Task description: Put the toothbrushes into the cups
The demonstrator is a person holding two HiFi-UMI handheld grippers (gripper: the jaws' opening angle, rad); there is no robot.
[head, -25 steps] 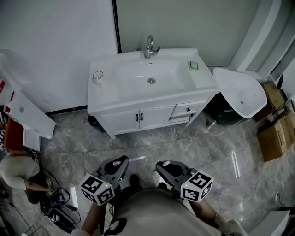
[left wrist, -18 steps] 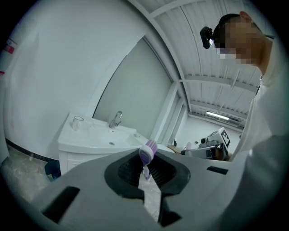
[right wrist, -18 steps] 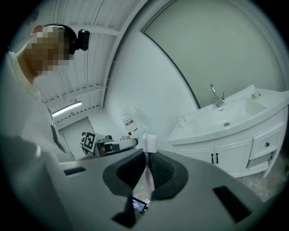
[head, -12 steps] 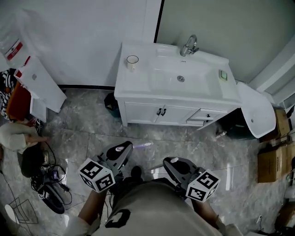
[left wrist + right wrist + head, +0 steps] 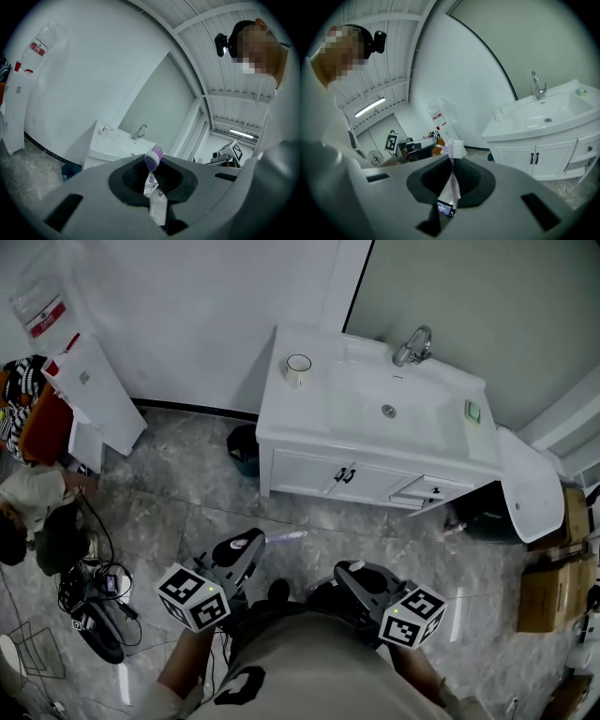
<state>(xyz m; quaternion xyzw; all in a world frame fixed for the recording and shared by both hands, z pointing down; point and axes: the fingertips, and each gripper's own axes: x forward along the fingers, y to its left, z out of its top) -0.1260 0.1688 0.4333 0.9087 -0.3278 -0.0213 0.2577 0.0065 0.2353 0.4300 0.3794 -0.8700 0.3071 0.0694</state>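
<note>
A white cup (image 5: 298, 368) stands on the left end of the white vanity top (image 5: 309, 423), far ahead of both grippers. My left gripper (image 5: 251, 546) is shut on a purple toothbrush (image 5: 285, 537), whose head sticks out past the jaws (image 5: 153, 157). My right gripper (image 5: 349, 574) is shut on a pink-and-white toothbrush (image 5: 454, 151) that stands upright between its jaws. The cup also shows small in the left gripper view (image 5: 107, 130) and in the right gripper view (image 5: 498, 114). Both grippers hang low, close in front of the person's body, over the marble floor.
The faucet (image 5: 412, 345) and a green soap (image 5: 473, 412) are on the vanity. A water dispenser (image 5: 89, 395) stands at the left wall, with a crouching person (image 5: 28, 498) and cables (image 5: 89, 601) below it. A dark bin (image 5: 246, 448) sits by the cabinet; cardboard boxes (image 5: 548, 587) are on the right.
The head view has swung left, so the vanity sits farther right in the picture and the dispenser has come into view. Both grippers keep their toothbrushes, still close to the body.
</note>
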